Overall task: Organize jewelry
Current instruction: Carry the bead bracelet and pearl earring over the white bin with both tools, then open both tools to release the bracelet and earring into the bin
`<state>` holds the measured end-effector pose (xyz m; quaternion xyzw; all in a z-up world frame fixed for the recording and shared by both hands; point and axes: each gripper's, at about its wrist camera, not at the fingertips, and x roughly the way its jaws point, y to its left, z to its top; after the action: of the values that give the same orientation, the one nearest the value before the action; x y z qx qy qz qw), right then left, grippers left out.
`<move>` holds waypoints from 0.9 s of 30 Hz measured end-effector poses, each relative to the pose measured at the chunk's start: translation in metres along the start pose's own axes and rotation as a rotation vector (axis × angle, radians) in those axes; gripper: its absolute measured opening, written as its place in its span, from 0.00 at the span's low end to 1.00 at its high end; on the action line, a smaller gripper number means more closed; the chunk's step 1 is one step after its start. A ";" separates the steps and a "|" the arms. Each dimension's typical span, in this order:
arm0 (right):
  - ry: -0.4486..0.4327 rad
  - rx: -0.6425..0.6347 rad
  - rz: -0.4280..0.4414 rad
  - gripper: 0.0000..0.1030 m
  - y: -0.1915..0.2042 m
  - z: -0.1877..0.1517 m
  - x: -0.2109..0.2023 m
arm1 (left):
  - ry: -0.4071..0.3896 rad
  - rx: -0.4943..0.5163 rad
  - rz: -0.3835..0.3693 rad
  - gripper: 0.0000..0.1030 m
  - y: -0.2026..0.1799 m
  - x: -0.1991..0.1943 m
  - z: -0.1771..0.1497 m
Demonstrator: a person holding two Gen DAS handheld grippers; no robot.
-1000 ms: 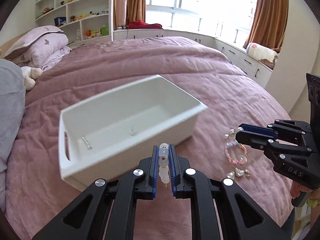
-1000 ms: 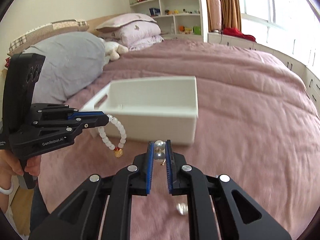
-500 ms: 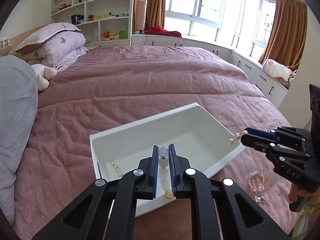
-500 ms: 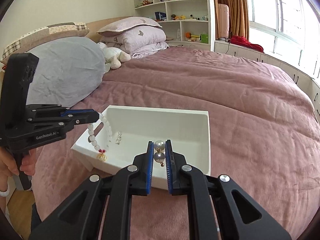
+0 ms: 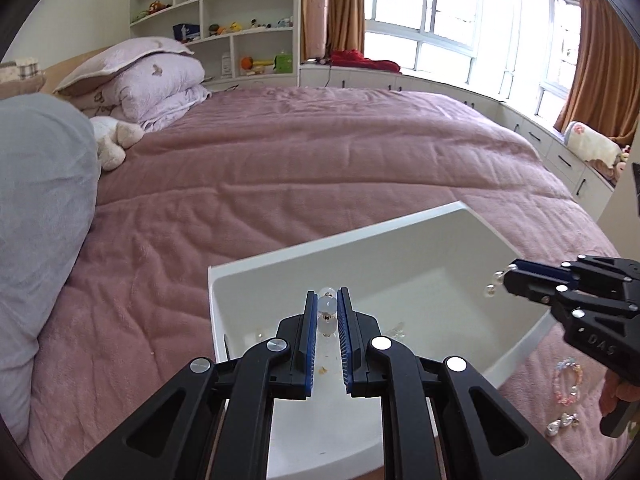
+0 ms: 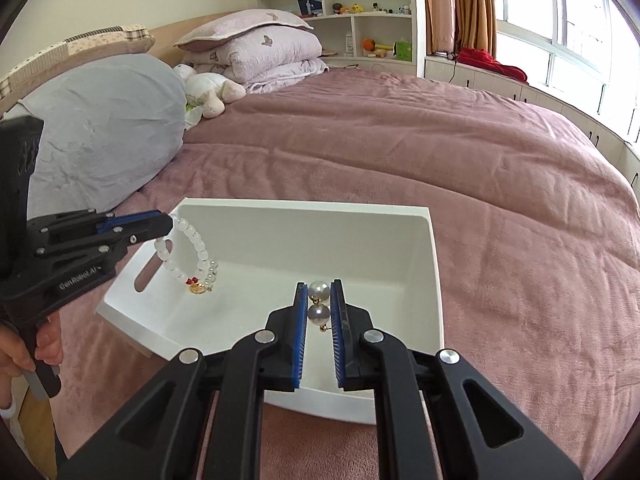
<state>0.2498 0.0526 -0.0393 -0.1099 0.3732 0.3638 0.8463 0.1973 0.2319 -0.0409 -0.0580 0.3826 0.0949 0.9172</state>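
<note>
Both hand-held grippers hover over a white tray [image 6: 424, 240] on a pink bed. The left gripper [image 5: 327, 316] pinches a white bead bracelet [image 6: 188, 248], which dangles below it into the tray. The right gripper [image 6: 319, 300] clamps a pearl earring [image 6: 319, 300]. Releasing too near the rim could bounce a piece onto the blanket [image 6: 520, 220]. Both point level, slightly downward.

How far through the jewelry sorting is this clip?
Partway. Done: small pieces already lie in the white box. In hand: the left tool holds a white bracelet and the right tool pearl earrings, both over the box. Left: a pink bracelet and silver pieces on the blanket.
</note>
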 end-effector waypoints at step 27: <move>0.010 -0.019 -0.034 0.15 0.006 0.002 0.022 | -0.027 -0.043 0.065 0.36 0.010 0.011 -0.016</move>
<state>0.2564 0.0696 -0.0530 -0.1259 0.3721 0.3524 0.8494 0.1917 0.2405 -0.0601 -0.0638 0.3699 0.1338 0.9172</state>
